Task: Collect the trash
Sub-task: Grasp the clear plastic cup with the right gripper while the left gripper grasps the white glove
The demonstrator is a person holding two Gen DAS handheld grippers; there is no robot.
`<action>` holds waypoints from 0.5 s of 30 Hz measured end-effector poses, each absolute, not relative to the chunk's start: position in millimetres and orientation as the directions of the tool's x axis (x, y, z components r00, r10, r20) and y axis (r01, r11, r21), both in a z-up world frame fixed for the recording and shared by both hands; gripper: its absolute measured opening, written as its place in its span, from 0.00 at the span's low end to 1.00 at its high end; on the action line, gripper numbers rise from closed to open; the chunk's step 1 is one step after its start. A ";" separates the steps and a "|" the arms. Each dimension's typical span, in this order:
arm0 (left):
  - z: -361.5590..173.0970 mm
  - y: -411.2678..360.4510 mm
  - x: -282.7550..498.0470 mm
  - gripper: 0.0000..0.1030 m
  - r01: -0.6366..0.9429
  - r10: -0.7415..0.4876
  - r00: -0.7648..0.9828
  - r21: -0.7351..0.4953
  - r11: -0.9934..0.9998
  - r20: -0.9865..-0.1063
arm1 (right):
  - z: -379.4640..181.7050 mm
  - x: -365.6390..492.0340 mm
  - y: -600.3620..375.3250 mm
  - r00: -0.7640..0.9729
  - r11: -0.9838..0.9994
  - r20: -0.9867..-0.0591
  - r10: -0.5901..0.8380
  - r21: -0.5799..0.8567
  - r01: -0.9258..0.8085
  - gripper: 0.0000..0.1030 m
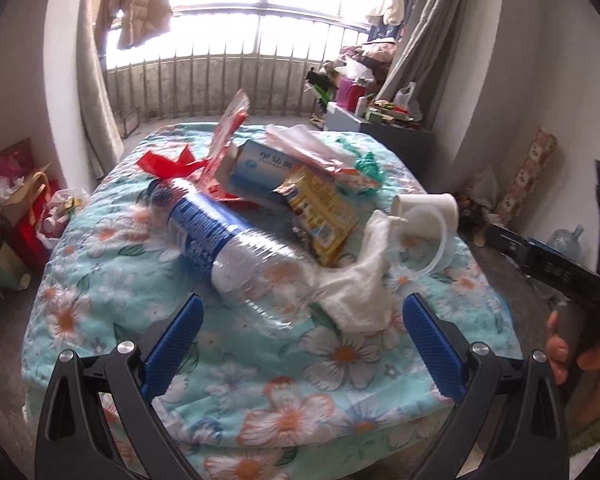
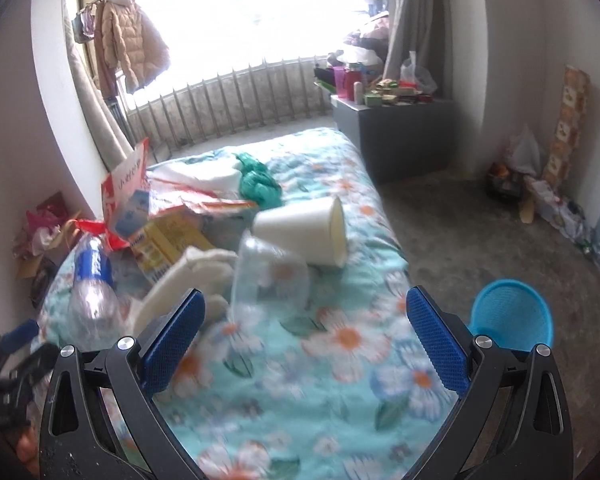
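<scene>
Both claws are spread wide and hold nothing. Just ahead of the left claw (image 1: 302, 320) lies a clear bottle (image 1: 236, 248) on the bed (image 1: 260, 400); ahead of the right claw (image 2: 305, 314) lie a clear cup (image 2: 270, 276) and a white cup (image 2: 308, 232).

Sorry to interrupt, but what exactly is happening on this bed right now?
A person holds both grippers open over a floral bedspread strewn with trash. The left gripper faces a clear plastic bottle; the right gripper faces a clear cup and white foam cup. Nothing is gripped yet. A blue bin waits beside the bed.
</scene>
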State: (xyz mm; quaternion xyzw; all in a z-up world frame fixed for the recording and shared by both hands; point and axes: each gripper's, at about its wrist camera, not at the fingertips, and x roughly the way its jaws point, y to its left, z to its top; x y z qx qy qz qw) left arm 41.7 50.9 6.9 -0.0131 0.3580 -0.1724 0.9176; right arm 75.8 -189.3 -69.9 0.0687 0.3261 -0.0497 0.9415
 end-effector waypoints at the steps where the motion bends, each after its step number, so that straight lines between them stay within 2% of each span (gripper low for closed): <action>1: 9.6 44.9 41.8 0.95 0.337 -0.352 0.684 -0.152 0.929 -0.639 | -69.4 82.2 -187.1 0.785 0.987 -0.619 -0.042 0.094 0.127 0.88; 4: 12.3 21.3 39.5 0.95 0.410 -0.375 0.704 -0.085 0.908 -0.603 | -69.9 106.0 -177.9 0.779 0.994 -0.626 -0.017 0.077 0.083 0.76; 6: 12.3 4.8 38.5 0.95 0.456 -0.376 0.716 -0.014 0.890 -0.589 | -75.7 121.2 -174.0 0.757 0.996 -0.653 -0.001 0.070 0.061 0.60; 7: 11.9 0.3 39.4 0.95 0.465 -0.369 0.723 0.015 0.885 -0.584 | -79.6 127.7 -174.0 0.741 0.996 -0.672 0.003 0.068 0.057 0.56; 9: 11.5 -10.1 42.4 0.95 0.488 -0.370 0.727 0.057 0.871 -0.579 | -86.4 133.6 -176.9 0.716 0.996 -0.698 0.007 0.069 0.058 0.37; 10: 10.4 -14.8 45.2 0.93 0.494 -0.366 0.728 0.073 0.867 -0.580 | -88.2 133.8 -180.7 0.706 0.995 -0.708 0.014 0.078 0.058 0.32; 12: 7.4 -23.5 53.6 0.79 0.509 -0.362 0.717 0.092 0.856 -0.596 | -90.8 130.0 -191.9 0.690 0.993 -0.723 0.020 0.097 0.073 0.14; 13: 5.6 -27.5 58.6 0.77 0.515 -0.360 0.708 0.096 0.852 -0.607 | -90.5 126.2 -196.9 0.687 0.992 -0.727 0.015 0.099 0.084 0.11; 15: 1.2 -33.4 67.8 0.64 0.524 -0.358 0.689 0.090 0.847 -0.630 | -92.2 118.5 -211.3 0.681 0.987 -0.732 0.008 0.114 0.111 0.05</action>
